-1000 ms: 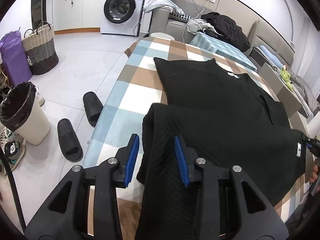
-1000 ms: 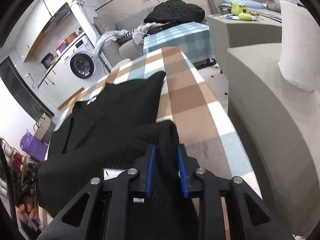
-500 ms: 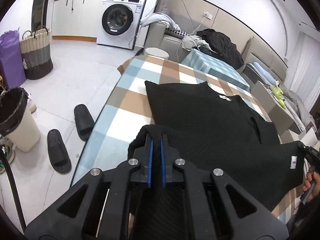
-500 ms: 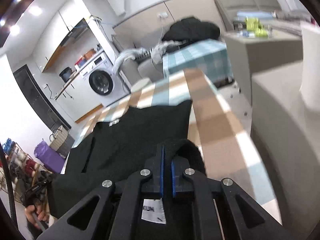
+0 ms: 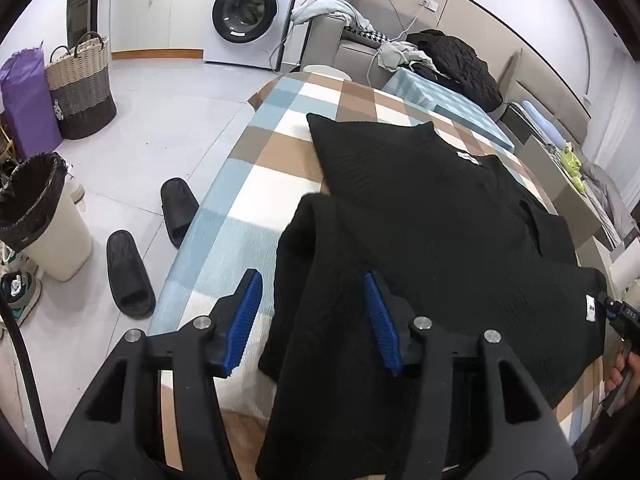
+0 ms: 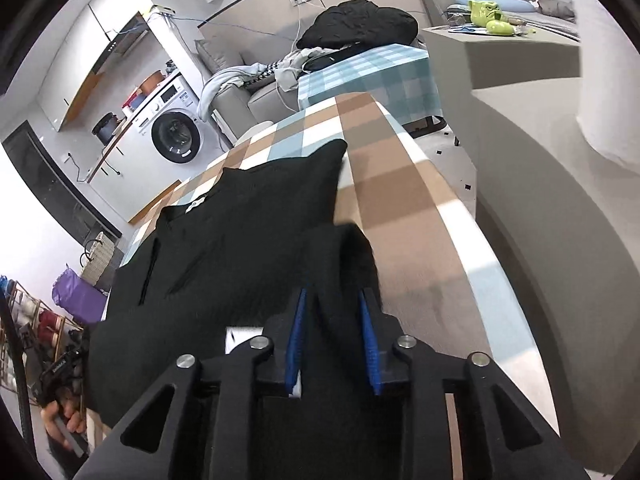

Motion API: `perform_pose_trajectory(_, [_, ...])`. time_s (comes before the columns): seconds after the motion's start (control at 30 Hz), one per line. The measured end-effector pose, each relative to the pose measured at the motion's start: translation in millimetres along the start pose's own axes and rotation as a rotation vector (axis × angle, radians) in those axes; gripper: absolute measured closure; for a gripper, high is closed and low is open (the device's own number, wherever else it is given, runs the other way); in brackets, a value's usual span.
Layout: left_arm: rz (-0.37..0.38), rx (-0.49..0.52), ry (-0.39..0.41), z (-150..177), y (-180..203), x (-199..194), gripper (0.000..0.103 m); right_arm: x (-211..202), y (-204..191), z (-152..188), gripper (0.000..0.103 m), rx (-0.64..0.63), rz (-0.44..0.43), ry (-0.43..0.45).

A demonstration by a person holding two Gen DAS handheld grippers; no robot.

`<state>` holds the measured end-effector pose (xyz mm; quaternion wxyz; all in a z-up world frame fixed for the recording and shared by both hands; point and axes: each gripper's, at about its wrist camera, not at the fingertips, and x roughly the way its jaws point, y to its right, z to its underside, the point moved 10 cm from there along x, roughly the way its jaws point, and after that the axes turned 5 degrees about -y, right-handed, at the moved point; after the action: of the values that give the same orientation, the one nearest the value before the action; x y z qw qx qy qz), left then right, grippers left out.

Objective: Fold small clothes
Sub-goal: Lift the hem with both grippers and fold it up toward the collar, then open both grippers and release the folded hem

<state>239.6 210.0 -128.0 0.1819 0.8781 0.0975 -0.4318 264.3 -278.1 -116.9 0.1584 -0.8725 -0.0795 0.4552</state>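
In the left wrist view, the left tongs stand wide apart, their blue pads on either side of a folded-over edge of the black garment without pressing it; cloth lies in the gap and drapes down toward the camera over the tool's body. The garment is spread across the checked surface, a cloth of brown, pale blue and white squares, with its lower part folded back over the body and a small white label showing at the neckline. At the far right edge the right tongs sit at the garment's other corner, beside another white tag, too small there to tell how far apart they are. On the floor to the left lie two black slippers, a bin with a black liner, a woven basket and a purple bag; a washing machine stands at the back. In the right wrist view, the right tongs are partly open, the blue pads flanking a raised fold of the black garment that lies between them, loose rather than pinched. The garment lies flat on the checked surface ahead, its far corner pointing toward a sofa piled with clothes. The left tongs and the hand holding them appear at the lower left edge.
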Motion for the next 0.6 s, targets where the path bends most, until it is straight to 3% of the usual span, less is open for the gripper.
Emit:
perform_pose_trajectory(0.07, [-0.008,0.018,0.012,1,1,-1,0.067,-1,1,2,0.076,-0.008,0.003,0.012])
perform_pose_trajectory(0.1, [-0.011,0.026,0.011,1,1,-1,0.088,-1,0,2,0.076,-0.019,0.009,0.019])
perform_pose_trajectory(0.13, [-0.002,0.029,0.008,1,3,-1,0.098,-1,-2,0,0.087,-0.032,0.011,0.023])
perform_pose_trajectory(0.17, [0.011,0.023,0.019,-3,4,-4,0.098,-2,-6,-3,0.098,-0.045,0.006,0.035])
perform_pose_trajectory(0.33, [0.002,-0.006,0.095,-31,1,-17,0.098,-29,-24,-30,0.099,-0.053,-0.019,0.166])
perform_pose_trajectory(0.43, [-0.027,-0.005,0.057,-33,0,-2,0.098,-16,-17,-33,0.099,-0.048,0.046,0.13])
perform_pose_trajectory(0.5, [-0.051,0.0,0.021,-27,-2,5,0.097,1,-4,-26,0.096,-0.022,0.1,0.052])
perform_pose_trajectory(0.6, [-0.072,-0.001,0.01,-19,-4,3,0.089,1,7,-18,0.08,-0.003,0.139,0.029])
